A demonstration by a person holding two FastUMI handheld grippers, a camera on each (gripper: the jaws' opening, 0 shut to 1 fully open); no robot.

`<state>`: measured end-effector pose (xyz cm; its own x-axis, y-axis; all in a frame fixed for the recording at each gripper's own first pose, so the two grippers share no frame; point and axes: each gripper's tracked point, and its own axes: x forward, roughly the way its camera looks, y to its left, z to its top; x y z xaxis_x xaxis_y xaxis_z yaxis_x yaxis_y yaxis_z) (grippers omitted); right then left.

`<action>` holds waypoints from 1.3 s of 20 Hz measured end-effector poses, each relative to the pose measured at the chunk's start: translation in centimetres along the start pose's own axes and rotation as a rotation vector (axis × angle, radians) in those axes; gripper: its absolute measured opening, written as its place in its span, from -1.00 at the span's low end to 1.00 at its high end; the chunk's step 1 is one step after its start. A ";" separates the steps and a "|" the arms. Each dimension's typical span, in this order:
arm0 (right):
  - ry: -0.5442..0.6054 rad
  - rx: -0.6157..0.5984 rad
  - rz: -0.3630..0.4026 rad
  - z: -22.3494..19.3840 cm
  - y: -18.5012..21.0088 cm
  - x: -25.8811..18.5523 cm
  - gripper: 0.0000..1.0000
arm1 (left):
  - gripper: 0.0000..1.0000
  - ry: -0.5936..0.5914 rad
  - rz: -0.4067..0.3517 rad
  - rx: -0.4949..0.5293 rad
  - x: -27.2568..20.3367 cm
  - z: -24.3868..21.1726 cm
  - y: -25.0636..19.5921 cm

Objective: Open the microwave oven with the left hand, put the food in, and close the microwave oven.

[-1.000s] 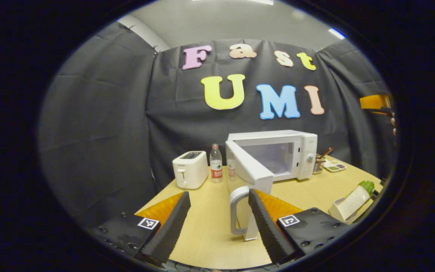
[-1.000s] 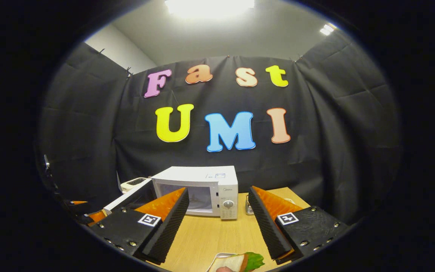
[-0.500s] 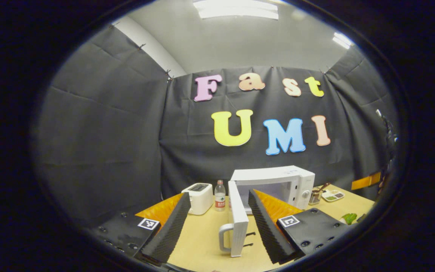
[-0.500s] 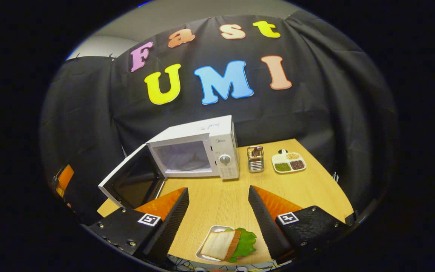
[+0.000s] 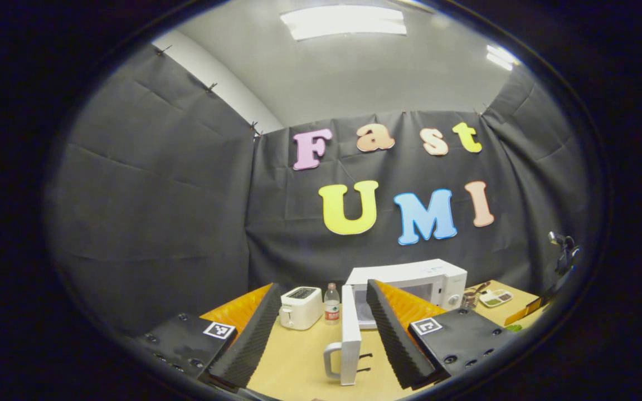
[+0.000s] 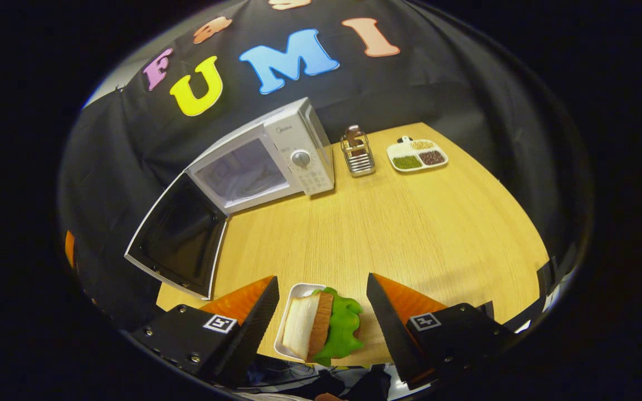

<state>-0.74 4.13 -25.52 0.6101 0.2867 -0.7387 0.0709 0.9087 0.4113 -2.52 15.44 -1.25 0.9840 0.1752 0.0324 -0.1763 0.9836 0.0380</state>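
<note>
The microwave oven (image 6: pixel 265 159) sits at the far left of the counter (image 6: pixel 410 234), its door (image 6: pixel 179 236) swung wide open toward the near side. The sandwich (image 6: pixel 321 326), bread, filling and green lettuce, lies in a small white tray (image 6: pixel 289 312) at the near edge, right between the spread fingers of the right hand-held gripper (image 6: pixel 321 317), which grips nothing. The left hand-held gripper (image 5: pixel 321 328) hangs open and empty too, the door's handle (image 5: pixel 330 361) between its fingers. A toaster (image 5: pixel 300 307) and a water bottle (image 5: pixel 331 303) stand left of the oven.
</note>
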 end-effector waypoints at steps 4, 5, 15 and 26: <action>0.110 0.083 0.018 -2.8 -0.9 0.6 0.94 | 0.97 0.016 0.011 -0.004 -0.2 -0.5 -0.8; 0.141 0.090 0.027 -3.5 -1.2 0.8 0.97 | 0.96 0.020 0.012 0.005 -0.3 -0.7 -0.9; 0.328 0.178 0.161 -8.1 0.6 1.7 0.31 | 0.92 0.037 0.026 0.041 -0.7 -0.8 -3.2; 0.281 0.139 0.312 -5.5 2.9 0.1 -0.31 | 0.97 0.034 0.064 0.026 -0.6 -0.7 -5.3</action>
<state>-4.86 8.45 -27.36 0.3819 0.6296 -0.6766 0.0349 0.7217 0.6913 -2.13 10.14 -2.12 0.9710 0.2390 0.0019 -0.2387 0.9691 0.0624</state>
